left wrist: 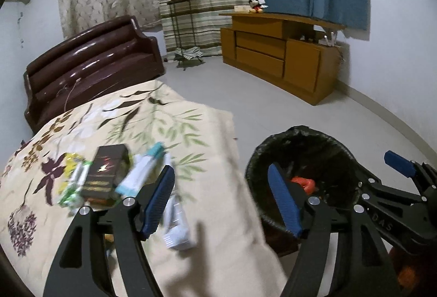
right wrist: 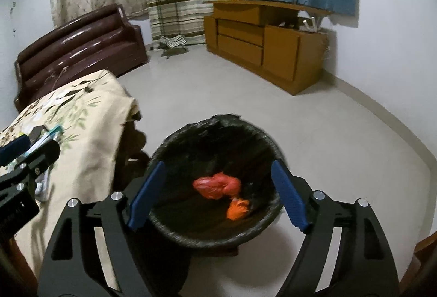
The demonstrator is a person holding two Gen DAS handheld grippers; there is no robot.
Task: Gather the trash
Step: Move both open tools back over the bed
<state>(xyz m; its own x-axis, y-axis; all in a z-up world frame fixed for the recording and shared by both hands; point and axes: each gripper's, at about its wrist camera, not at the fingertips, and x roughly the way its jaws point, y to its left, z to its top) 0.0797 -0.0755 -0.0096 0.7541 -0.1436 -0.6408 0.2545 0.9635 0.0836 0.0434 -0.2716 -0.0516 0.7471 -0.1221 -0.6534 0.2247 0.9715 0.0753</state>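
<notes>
from the left wrist view, the left gripper (left wrist: 222, 198) stood wide apart with nothing between its blue pads (left wrist: 159, 198), touching nothing. it hung tilted downward over the near edge of the floral bedspread (left wrist: 82, 133). the trash lay just beyond its left pad: a dark box (left wrist: 105, 174), a white and teal tube (left wrist: 142, 174), a green and white wrapper (left wrist: 72, 182), and a blurred white packet (left wrist: 177, 228), perhaps a tube, beside that pad. the black-lined bin (left wrist: 306, 149) sat on the floor behind its right pad, with the right gripper (left wrist: 338, 168) reaching over it.

from the right wrist view, the right gripper (right wrist: 217, 196) also stood wide and empty, angled down over the bin's (right wrist: 218, 239) mouth. red crumpled trash (right wrist: 217, 185) and an orange piece (right wrist: 237, 209) lay at the bottom, framed between the pads without touching them. the left gripper (right wrist: 30, 146) showed at the left edge over the bedspread (right wrist: 90, 111).
</notes>
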